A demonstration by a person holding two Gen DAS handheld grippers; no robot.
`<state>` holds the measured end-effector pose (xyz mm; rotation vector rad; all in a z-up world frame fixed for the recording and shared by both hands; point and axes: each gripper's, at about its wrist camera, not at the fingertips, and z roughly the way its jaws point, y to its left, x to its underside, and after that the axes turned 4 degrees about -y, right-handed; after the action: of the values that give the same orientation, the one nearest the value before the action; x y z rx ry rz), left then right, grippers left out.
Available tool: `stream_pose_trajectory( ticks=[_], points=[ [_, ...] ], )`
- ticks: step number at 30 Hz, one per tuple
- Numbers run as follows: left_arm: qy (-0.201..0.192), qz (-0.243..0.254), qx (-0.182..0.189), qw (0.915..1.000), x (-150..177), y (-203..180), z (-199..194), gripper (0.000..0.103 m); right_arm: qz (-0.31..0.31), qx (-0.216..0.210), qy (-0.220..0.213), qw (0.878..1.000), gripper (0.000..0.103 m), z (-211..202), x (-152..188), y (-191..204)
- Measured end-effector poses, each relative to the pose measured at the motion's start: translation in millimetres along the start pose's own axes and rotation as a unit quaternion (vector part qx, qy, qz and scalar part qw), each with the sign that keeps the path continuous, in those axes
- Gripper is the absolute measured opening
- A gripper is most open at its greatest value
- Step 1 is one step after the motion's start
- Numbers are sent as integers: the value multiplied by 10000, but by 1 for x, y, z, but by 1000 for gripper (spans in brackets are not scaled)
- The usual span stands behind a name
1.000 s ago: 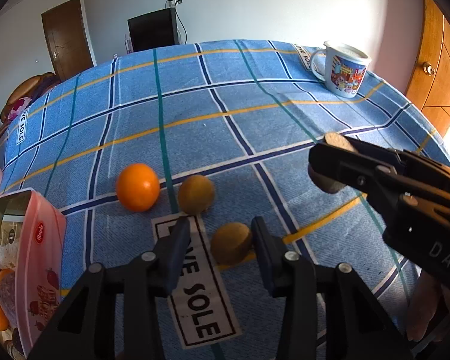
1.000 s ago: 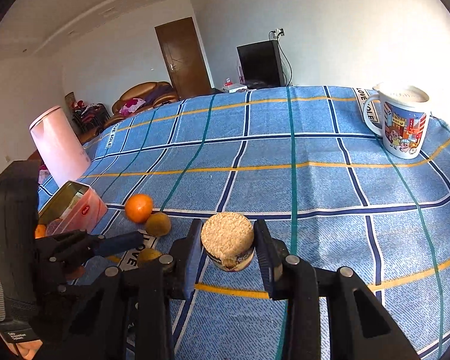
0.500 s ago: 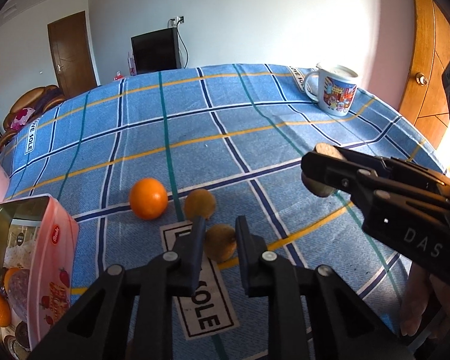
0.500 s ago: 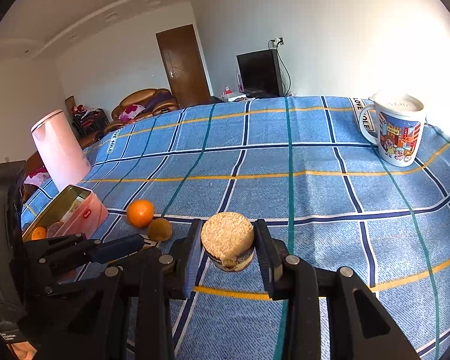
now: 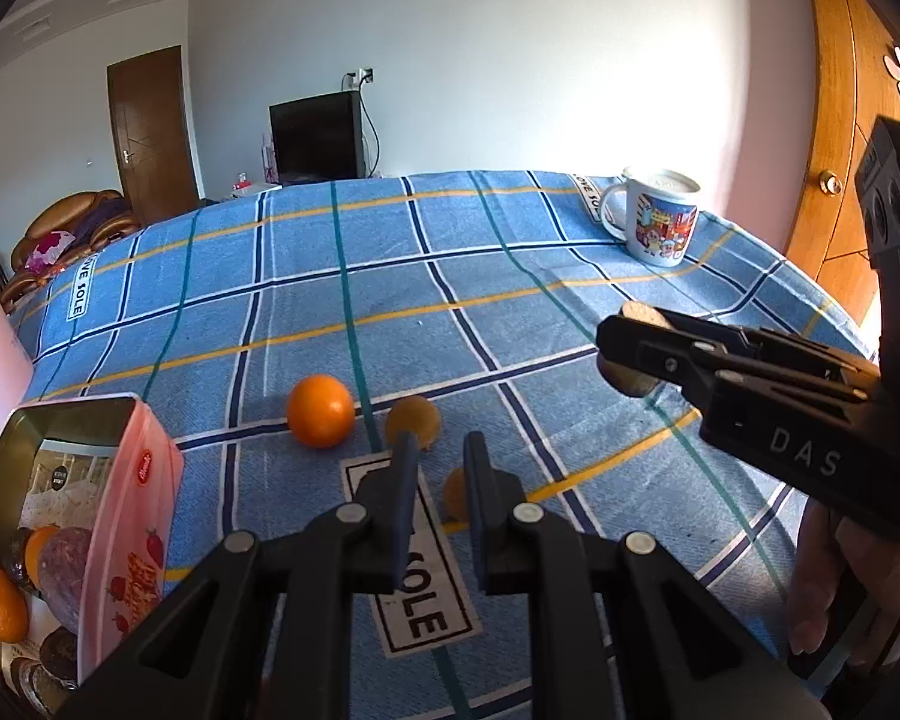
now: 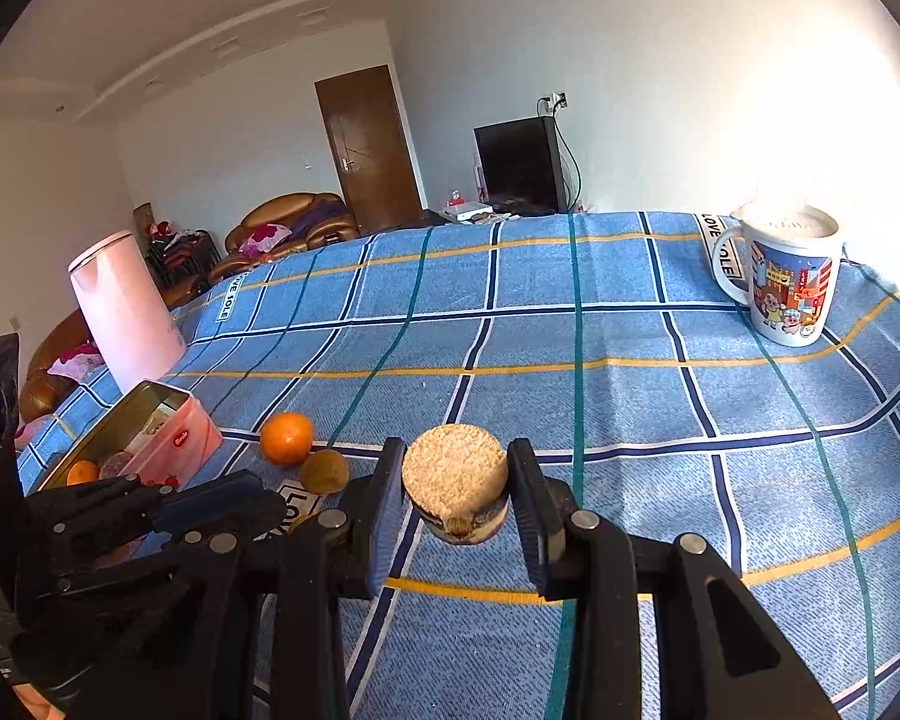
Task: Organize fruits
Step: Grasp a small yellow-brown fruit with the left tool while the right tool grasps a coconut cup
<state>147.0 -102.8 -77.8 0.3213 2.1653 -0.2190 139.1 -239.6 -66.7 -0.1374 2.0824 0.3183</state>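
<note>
An orange (image 5: pixel 320 410) and a brownish round fruit (image 5: pixel 413 420) lie on the blue checked cloth (image 5: pixel 510 324). A second brownish fruit (image 5: pixel 455 493) lies just behind my left gripper's right finger. My left gripper (image 5: pixel 441 474) is raised above the cloth, jaws narrowed to a small gap with nothing between them. My right gripper (image 6: pixel 456 480) is shut on a round rice-cake snack (image 6: pixel 455 480), held above the cloth; it also shows in the left wrist view (image 5: pixel 636 354). The orange (image 6: pixel 286 438) and a brownish fruit (image 6: pixel 324 471) show in the right wrist view too.
A pink tin box (image 5: pixel 132 516) at the left holds oranges and packets; it also shows in the right wrist view (image 6: pixel 174 432). A picture mug (image 6: pixel 789 276) stands at the far right. A pink kettle (image 6: pixel 123 312) stands at the far left.
My left gripper narrowed its jaws and rose back from the near brownish fruit, which stays on the cloth. My right gripper holds the rice-cake snack steady, slightly higher.
</note>
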Motion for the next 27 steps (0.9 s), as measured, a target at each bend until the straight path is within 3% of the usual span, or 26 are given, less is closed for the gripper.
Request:
stream_pose_trajectory(
  ticks=[4,6,8,9,13,14,16,20,27],
  points=[
    [55,-127,121,9998,1,6,1,17,-13,14,-3,10000,36,0,0,1],
    [80,-132,185,9997,1,3,2,24,-16,24,-9,10000,36,0,0,1],
    [195,-60,188,9996,2,-3,7,67,-5,44,-26,10000,36,-1,0,0],
    [276,-41,190,9994,2,-5,10,74,1,53,-31,10000,36,-1,0,0],
    [645,89,146,9978,3,-11,26,66,23,52,-49,10000,36,-2,-1,-1],
    [767,118,201,9968,4,-13,30,51,21,56,-45,10000,36,-2,-1,-1],
    [1035,125,241,9943,6,-13,40,31,22,52,-38,10000,36,-2,-1,-1],
    [938,103,230,9953,6,-12,35,28,30,46,-37,10000,36,-2,-1,-1],
    [188,108,47,9998,5,-5,2,28,20,12,-121,9999,36,-4,-1,0]
  ],
)
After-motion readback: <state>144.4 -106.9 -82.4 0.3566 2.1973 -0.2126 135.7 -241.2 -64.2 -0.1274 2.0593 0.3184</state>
